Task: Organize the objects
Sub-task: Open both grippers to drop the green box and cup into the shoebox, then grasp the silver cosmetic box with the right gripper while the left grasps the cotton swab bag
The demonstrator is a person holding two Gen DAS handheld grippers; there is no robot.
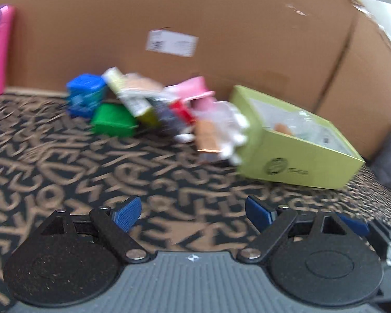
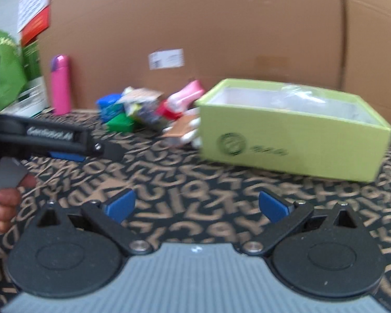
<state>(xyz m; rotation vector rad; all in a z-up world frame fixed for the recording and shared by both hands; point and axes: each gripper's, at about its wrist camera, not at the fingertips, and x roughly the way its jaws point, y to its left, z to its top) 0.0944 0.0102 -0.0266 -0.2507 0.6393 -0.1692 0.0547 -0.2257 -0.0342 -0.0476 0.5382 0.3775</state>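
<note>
left wrist view shows the left gripper (image 1: pixel 193 215) hovering low over a dark tablecloth (image 1: pixel 65 172) printed with tan letters, its blue-padded jaws spread wide and holding nothing. ahead, a heap of small items lies against a big cardboard sheet (image 1: pixel 221 13): a blue tub (image 1: pixel 84 95), a green box (image 1: pixel 113 121) just in front of it, a tilted yellow-green carton (image 1: pixel 133 99), a pink and red piece (image 1: pixel 193 96) and something white (image 1: pixel 232 130), perhaps wrapped plastic, though motion blur hides the detail. the white piece touches the left end of an open lime green box (image 1: pixel 294 156), which holds clear plastic. right wrist view shows the right gripper (image 2: pixel 196 207) likewise spread and empty above the cloth, with the lime box (image 2: pixel 294 140) ahead to its right. a pink bottle (image 2: pixel 60 84) stands upright by the cardboard, well left of the heap.
</note>
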